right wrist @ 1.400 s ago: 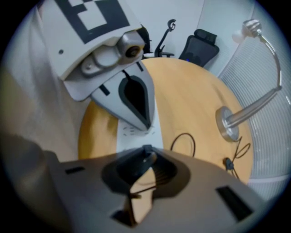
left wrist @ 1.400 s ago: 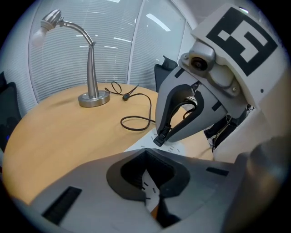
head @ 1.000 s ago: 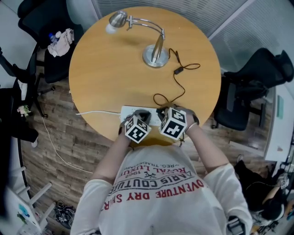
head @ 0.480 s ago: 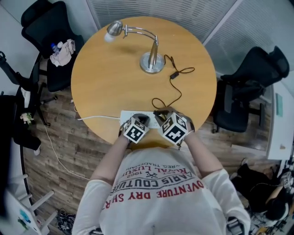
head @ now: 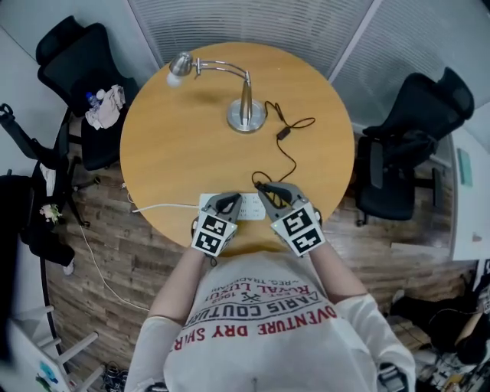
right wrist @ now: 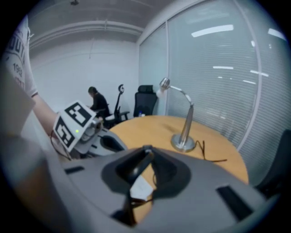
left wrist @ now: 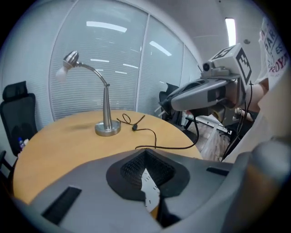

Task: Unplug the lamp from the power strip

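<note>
Resting on round wood table (head: pixel 176 145): lamp (head: pixel 245 115), strip (head: pixel 249 206). Left gripper (head: pixel 230 200) clenched over strip; right gripper (head: pixel 265 189) grasping plug (right wrist: pixel 137 165). Black chairs (head: pixel 406 145), wood floor (head: pixel 99 230), blinds (head: pixel 253 23) around.

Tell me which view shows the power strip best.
Head view: the power strip lies along the table edge, partly covered. Each gripper view shows only a white sliver of it between the jaws.

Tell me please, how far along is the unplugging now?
Done: the left hand-held gripper sits shut over the power strip. In hand: the right hand-held gripper clamps the black plug. Left: pulling it clear; whether the pins are out cannot be told.
</note>
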Tool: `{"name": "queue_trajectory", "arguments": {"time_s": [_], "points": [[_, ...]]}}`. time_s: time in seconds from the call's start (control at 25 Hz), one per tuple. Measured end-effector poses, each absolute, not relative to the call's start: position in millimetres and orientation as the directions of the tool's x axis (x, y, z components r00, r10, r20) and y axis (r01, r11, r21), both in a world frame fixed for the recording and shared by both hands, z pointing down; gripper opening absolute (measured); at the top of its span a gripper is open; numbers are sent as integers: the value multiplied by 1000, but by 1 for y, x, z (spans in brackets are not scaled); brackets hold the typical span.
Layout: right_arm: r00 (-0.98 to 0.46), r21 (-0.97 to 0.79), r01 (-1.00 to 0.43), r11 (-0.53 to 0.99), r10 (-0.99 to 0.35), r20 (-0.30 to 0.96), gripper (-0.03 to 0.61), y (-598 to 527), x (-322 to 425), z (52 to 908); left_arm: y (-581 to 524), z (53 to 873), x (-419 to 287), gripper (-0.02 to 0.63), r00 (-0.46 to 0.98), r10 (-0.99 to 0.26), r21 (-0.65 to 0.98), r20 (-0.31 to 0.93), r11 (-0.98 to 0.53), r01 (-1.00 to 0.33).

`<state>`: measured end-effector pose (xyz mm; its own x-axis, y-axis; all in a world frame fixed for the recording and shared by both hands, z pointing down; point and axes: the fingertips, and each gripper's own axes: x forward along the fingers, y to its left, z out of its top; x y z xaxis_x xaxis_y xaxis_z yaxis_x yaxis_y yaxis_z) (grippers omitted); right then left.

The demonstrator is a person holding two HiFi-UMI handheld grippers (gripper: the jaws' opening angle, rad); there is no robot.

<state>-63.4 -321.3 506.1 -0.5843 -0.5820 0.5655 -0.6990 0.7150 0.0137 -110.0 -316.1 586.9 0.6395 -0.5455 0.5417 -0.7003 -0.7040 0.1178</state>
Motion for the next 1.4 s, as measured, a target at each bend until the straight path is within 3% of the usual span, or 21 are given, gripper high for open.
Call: {"name": "queue_trajectory", "arguments": {"time_s": [0.32, 0.72, 1.4], "points": [[-593, 36, -769, 639, -733, 335, 74, -328, -50, 453, -328, 481, -129, 31, 656, -690, 92, 305, -665, -741], [-611, -15, -784, 620, -767, 198, 74, -322, -49, 432, -311, 411, -145, 31, 711, -701, 129, 58, -701, -701], [-584, -25, -806, 591, -788, 197, 72, -320, -51, 434, -314, 399, -146, 31, 697, -717, 175, 12, -685, -707]]}}
